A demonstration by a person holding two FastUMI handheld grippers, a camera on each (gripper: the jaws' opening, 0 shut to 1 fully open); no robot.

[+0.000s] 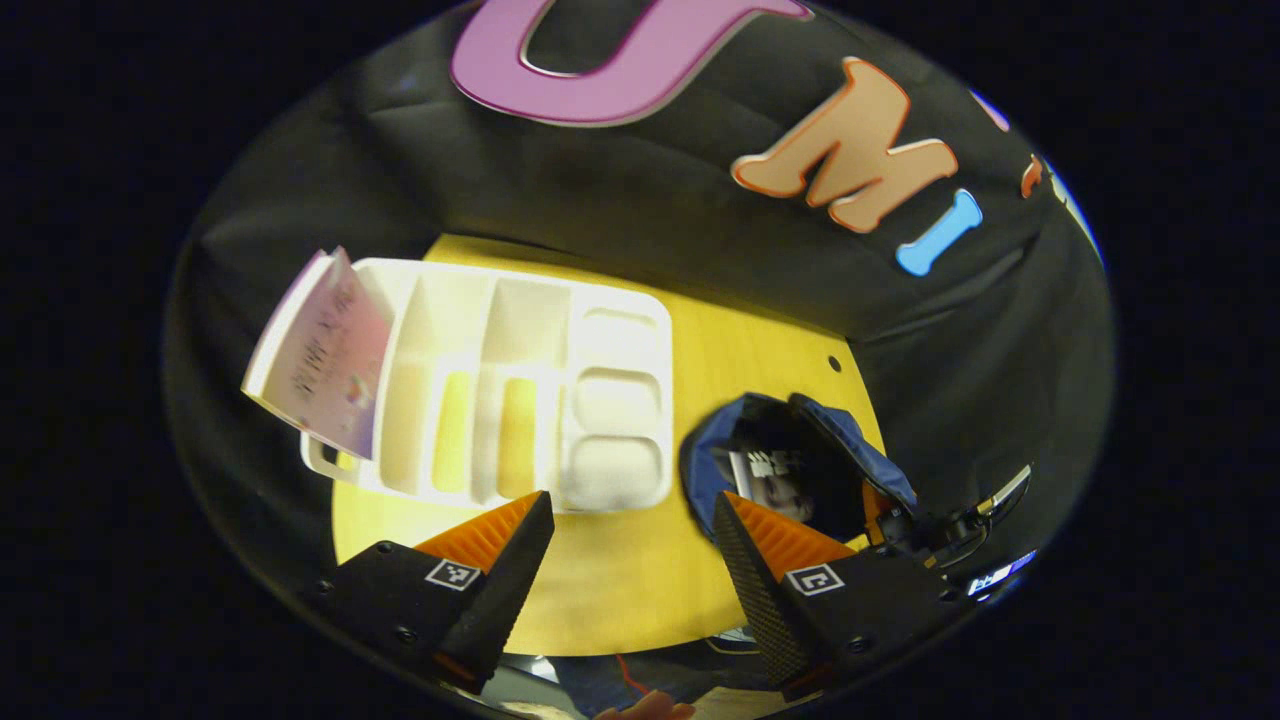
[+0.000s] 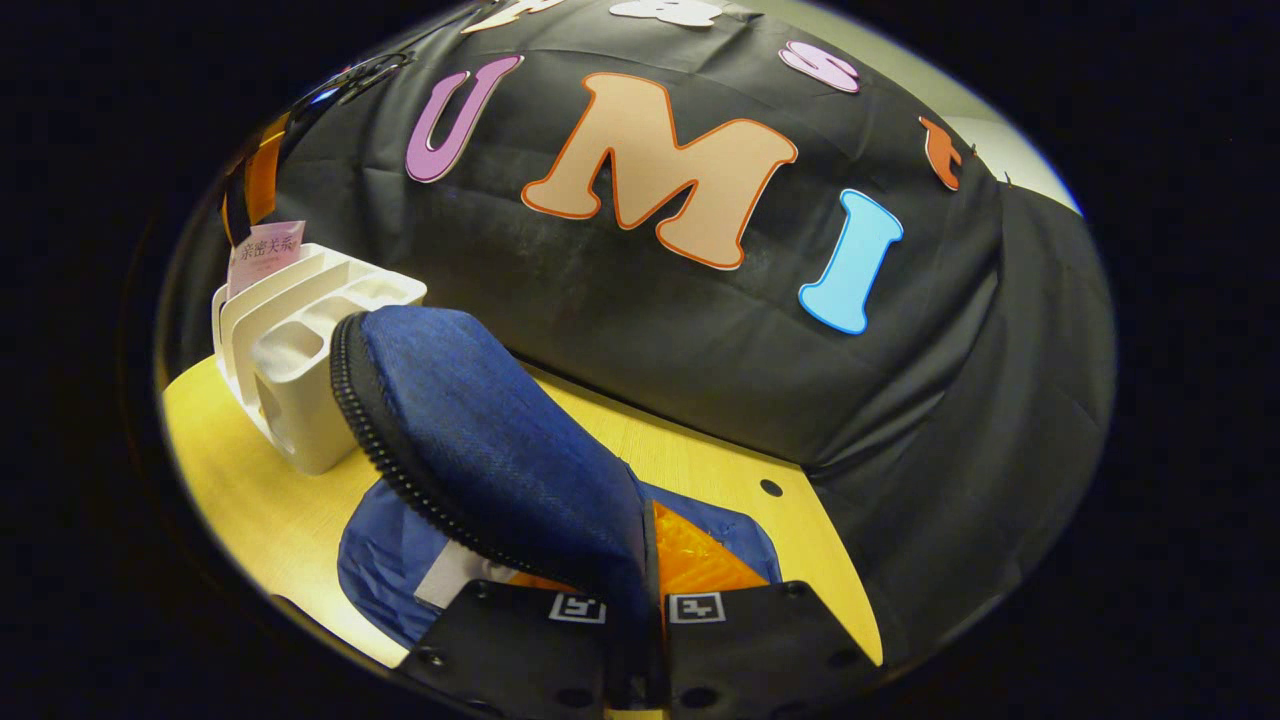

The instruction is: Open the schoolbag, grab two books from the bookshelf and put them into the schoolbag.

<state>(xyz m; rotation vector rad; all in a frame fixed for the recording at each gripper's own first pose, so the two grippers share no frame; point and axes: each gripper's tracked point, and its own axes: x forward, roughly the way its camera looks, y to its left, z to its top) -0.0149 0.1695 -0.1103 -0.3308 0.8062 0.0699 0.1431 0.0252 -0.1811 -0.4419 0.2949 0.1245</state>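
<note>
On bookshelf, pink book (Chinese title).

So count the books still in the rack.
1: a pink book leans in the end slot of the white rack. The other slots look bare. Something like a book shows inside the open bag.

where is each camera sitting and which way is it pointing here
Left gripper view: rides the left gripper, above the table, looking down at the white bookshelf, its pink book and the open schoolbag; own jaws apart.
Right gripper view: rides the right gripper, low at the schoolbag, jaws clamping its flap, facing the wall.
Shared: bookshelf, pink book, schoolbag, table.
</note>
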